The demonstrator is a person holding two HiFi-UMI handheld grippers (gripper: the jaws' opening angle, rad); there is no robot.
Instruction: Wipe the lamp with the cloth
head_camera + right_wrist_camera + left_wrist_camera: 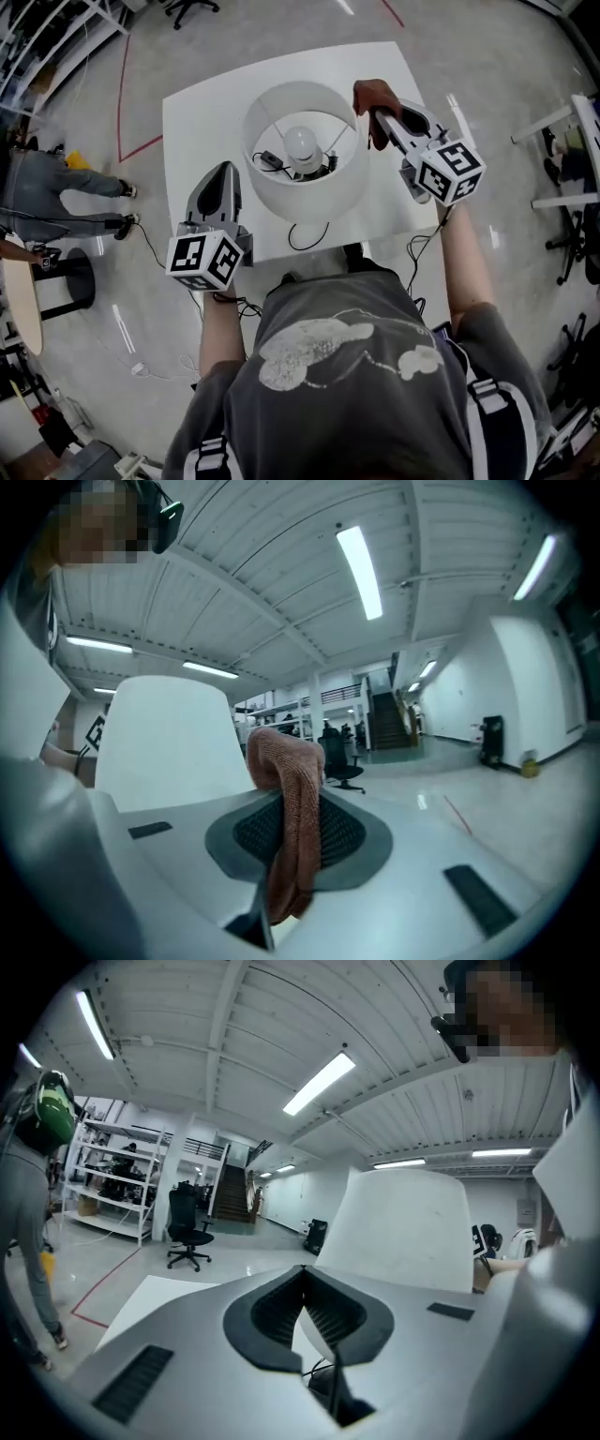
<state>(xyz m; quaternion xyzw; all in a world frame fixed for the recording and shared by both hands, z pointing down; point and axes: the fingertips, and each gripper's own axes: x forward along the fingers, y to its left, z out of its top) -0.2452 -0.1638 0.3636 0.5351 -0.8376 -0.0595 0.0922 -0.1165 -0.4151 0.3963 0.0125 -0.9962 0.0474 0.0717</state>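
White bench (197,122) carries the lamp (305,187); my right gripper (377,112) pinches the cloth (375,94), left gripper (223,169) closed, empty; I'd sweep gently round it.

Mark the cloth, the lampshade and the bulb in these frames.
cloth (292,799): right gripper view, on the middle of the hanging fold.
lampshade (309,197): head view, on the outer wall, on the side nearest the person.
bulb (302,142): head view, on the top of the glass, seen inside the shade.
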